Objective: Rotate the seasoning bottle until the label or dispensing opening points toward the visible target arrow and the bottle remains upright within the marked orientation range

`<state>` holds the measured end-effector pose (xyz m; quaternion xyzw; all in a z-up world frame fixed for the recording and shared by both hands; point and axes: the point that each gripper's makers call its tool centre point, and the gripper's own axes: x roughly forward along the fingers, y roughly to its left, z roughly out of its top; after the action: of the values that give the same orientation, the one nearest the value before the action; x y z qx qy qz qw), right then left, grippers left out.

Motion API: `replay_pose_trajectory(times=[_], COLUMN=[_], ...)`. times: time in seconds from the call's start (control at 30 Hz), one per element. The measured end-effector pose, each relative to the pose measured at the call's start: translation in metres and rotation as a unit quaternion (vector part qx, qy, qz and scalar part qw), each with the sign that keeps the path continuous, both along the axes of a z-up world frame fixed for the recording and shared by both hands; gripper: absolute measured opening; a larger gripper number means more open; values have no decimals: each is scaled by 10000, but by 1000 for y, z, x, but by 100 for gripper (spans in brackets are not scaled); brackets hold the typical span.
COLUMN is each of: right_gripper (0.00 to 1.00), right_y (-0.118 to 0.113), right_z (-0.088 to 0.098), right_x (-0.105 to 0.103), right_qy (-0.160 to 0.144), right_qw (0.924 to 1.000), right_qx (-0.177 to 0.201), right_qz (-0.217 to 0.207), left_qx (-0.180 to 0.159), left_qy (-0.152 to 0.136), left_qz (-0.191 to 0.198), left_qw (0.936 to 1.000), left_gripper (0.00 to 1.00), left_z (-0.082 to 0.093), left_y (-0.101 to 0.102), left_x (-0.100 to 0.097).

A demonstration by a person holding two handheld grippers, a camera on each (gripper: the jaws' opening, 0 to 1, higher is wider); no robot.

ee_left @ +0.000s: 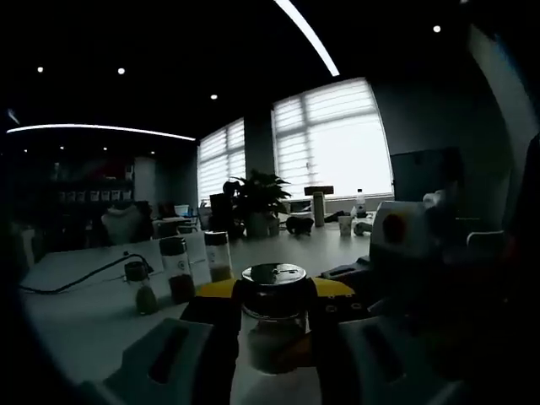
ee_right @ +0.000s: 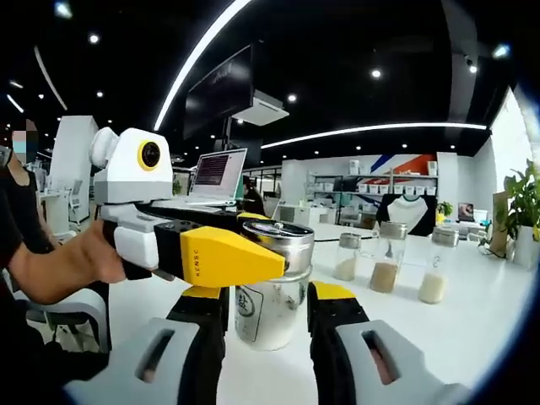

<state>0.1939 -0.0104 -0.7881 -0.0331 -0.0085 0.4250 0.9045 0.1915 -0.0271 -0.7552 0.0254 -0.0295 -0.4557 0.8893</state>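
The seasoning bottle [ee_right: 272,291] is a glass jar with a shiny metal lid and pale powder inside, standing upright on the white table [ee_right: 472,329]. Its label faces my right gripper view. My left gripper [ee_right: 240,253] comes in from the left, held by a person's hand [ee_right: 72,263], and its yellow jaws are shut on the bottle just under the lid. My right gripper [ee_right: 268,299] has its yellow-tipped jaws pressed against both sides of the lower body. In the dim left gripper view the bottle [ee_left: 274,314] stands between the left gripper [ee_left: 274,291] tips.
Three small glass jars [ee_right: 386,266] of powder stand in a row behind the bottle on the right; they also appear at left [ee_left: 179,270]. A cable [ee_left: 76,278] runs across the table. A laptop [ee_right: 221,173] sits farther back, and a potted plant [ee_left: 257,198] by the windows.
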Motion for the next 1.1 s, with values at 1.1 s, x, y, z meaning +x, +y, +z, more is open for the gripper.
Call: replay_pose_trajectory(times=[1.1], right_gripper=[31], right_y=[72], right_z=[-3], right_x=[27], right_qy=[87], right_qw=[9983], right_qx=[-72], right_qz=[565], left_qx=[-294], left_qy=[77], left_qz=[317], left_qw=[9990], left_gripper=[46], left_z=[8], left_y=[73], left_x=[9])
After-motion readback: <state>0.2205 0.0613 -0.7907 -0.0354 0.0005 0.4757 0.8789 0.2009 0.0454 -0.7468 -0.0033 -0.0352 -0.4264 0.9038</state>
